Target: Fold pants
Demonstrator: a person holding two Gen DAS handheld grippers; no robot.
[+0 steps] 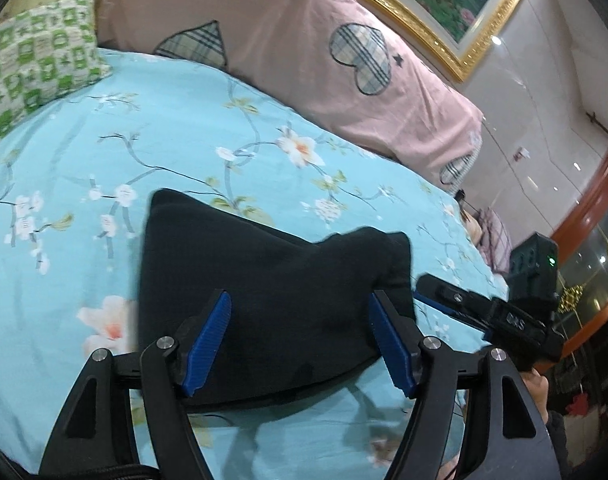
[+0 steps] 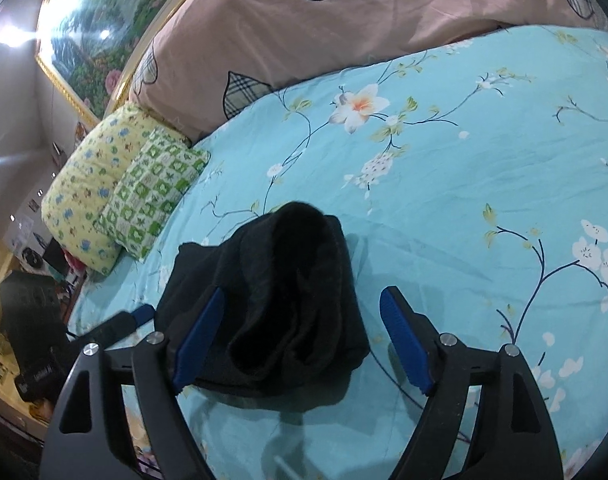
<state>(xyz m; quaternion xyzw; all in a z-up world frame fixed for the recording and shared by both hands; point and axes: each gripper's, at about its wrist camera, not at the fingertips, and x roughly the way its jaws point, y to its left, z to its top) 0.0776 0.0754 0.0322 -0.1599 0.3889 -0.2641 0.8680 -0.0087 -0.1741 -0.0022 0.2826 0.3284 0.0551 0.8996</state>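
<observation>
Left gripper (image 1: pixel 299 344) fingers spread, right gripper (image 2: pixel 301 340) fingers spread, folded black pants (image 2: pixel 279 304) between, floral sheet (image 2: pixel 464 184), no readable writing

White letters are printed on the black body of the right gripper (image 1: pixel 464 304) where it shows in the left wrist view, but they blur; they look like "DAS", and I cannot be sure. In the right wrist view a black box (image 2: pixel 37 374) at the bed's edge carries pale lettering too smeared to read. Nothing else bears words or numbers.
</observation>
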